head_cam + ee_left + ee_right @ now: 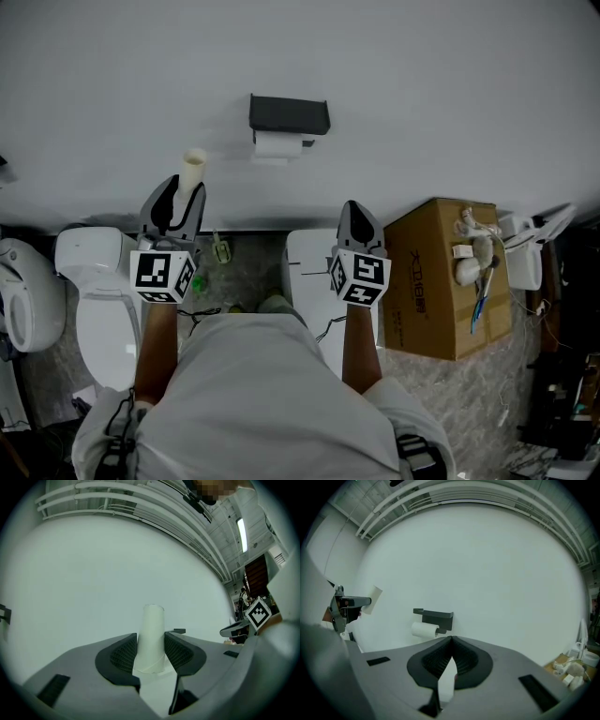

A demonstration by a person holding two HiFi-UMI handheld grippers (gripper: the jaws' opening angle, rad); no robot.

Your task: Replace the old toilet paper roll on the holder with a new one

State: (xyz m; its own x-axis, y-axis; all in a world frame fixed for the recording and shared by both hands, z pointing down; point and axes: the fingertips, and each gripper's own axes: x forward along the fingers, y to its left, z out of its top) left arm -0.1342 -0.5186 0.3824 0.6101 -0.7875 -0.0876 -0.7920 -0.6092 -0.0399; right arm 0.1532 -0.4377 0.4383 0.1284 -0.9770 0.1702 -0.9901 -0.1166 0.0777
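left tool point(150, 641) pinching an empty cardboard tube point(153, 625) upright between its pads, right tool point(451, 641) pressed together with nothing in it, white paper roll point(279, 144) seated under the dark holder point(289, 113) on the wall, well apart from both tools

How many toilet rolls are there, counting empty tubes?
2. One paper roll hangs on the black wall holder; one bare cardboard tube is clamped in the left gripper. Others may be hidden in the cardboard box.
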